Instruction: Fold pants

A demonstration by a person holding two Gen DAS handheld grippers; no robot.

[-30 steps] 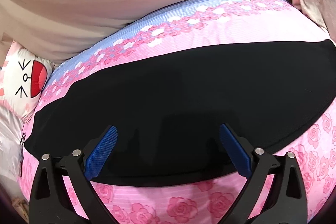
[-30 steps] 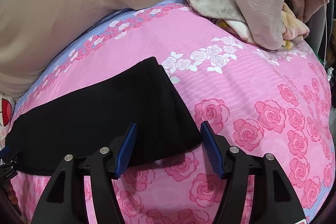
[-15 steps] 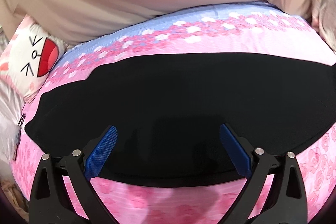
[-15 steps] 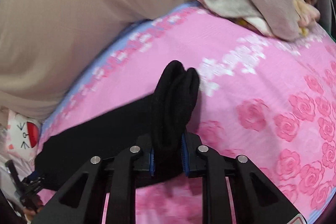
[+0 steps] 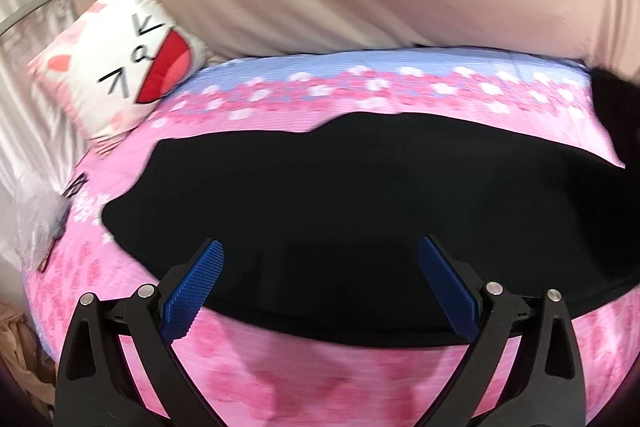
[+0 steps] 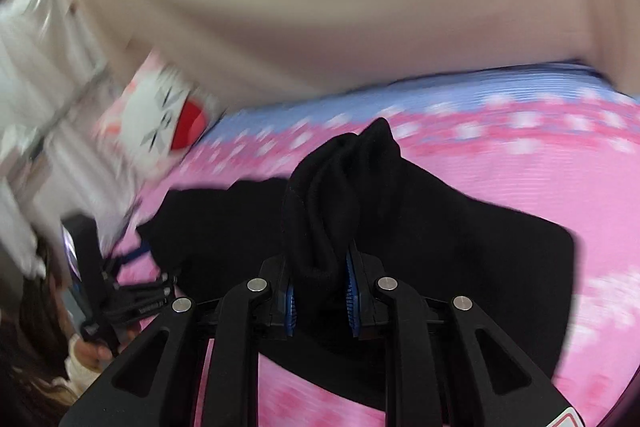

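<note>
- Since a second ago, the right gripper [image 6: 320, 295] has closed on the end of the pants [image 6: 340, 187] and lifted it.
- Left gripper [image 5: 320, 283] hovers wide open over the pants [image 5: 360, 207].
- Pants lie on the pink bedsheet [image 5: 360, 379].

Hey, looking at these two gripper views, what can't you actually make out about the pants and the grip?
- Left wrist view: the right end of the pants is cut off by the edge.
- Right wrist view: the right gripper hides the pinched fabric; motion blur smears the pillow and bedspread.
- Both: black cloth hides seams and waistband.
</note>
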